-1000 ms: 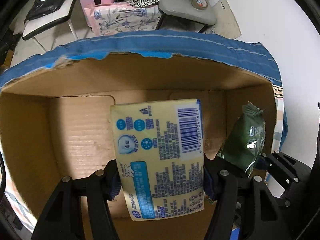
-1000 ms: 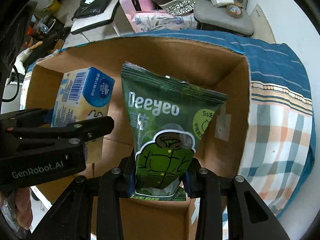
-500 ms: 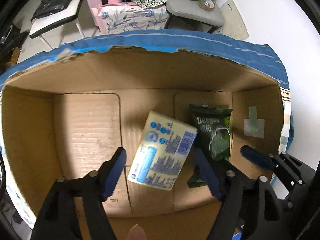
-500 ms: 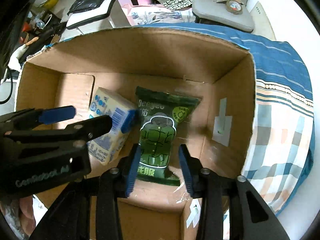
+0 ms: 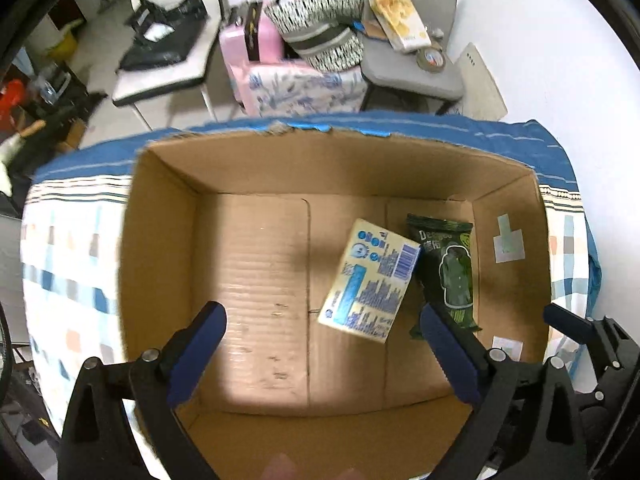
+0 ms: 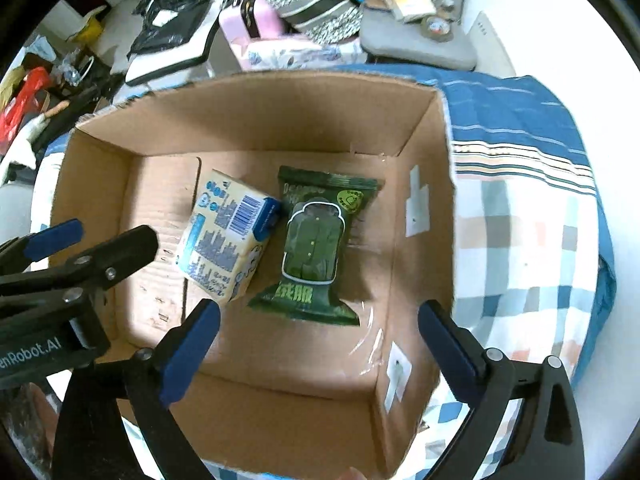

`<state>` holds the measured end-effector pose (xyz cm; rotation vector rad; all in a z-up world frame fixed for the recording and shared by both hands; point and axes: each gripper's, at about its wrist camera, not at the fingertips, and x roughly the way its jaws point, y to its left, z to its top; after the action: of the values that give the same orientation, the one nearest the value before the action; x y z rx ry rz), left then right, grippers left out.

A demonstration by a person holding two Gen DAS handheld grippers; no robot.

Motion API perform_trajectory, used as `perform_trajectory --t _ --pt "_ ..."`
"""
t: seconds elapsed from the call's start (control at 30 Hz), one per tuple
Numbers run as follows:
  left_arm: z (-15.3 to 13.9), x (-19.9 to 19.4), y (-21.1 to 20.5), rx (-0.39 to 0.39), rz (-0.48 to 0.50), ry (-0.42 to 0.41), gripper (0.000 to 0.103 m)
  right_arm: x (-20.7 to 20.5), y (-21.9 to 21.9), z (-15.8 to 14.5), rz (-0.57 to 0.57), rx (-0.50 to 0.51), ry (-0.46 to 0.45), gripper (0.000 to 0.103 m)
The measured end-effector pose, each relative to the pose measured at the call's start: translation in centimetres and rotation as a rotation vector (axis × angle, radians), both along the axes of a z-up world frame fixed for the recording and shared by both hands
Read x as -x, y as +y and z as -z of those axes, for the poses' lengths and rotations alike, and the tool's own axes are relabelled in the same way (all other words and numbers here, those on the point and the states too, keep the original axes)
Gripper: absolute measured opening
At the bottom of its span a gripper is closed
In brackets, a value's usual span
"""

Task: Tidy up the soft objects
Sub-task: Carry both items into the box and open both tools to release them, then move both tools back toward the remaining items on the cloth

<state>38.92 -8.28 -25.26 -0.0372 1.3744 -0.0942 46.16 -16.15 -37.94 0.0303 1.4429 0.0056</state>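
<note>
A yellow tissue pack with a barcode lies on the floor of an open cardboard box. A green Deeyeo wipes pack lies beside it on the right, touching it. Both also show in the right wrist view: the tissue pack and the green pack inside the box. My left gripper is open and empty above the box's near side. My right gripper is open and empty above the box; the left gripper shows at its left.
The box sits on a bed with a checked and blue striped cover. Beyond it stand a grey chair with papers, a pink bag, striped cloth and a white chair. A white wall is on the right.
Both grippers opened and let go of their packs, which dropped onto the box floor. Both grippers then rose and pulled back, opening wider.
</note>
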Motion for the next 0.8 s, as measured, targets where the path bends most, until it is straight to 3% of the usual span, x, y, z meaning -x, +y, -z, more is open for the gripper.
perform_trajectory --t 0.17,0.4,0.63,0.8 --pt "-2.9 2.4 1.0 -0.017 -0.028 -0.074 0.100 1.5 -0.5 -2.0 0.015 0.015 -0.063 0.101" --pt "-6.3 6.4 1.5 -0.027 -0.046 -0.147 0.100 6.5 -2.3 -7.5 0.046 0.018 -0.134 0.101" --pt "-10.2 10.5 1.7 -0.041 -0.048 -0.224 0.100 16.3 -3.8 -16.7 0.059 0.021 -0.212 0.101" --pt "-12.4 13.4 1.7 -0.051 -0.040 -0.282 0.100 26.1 -3.9 -25.7 0.065 0.014 -0.266 0.101"
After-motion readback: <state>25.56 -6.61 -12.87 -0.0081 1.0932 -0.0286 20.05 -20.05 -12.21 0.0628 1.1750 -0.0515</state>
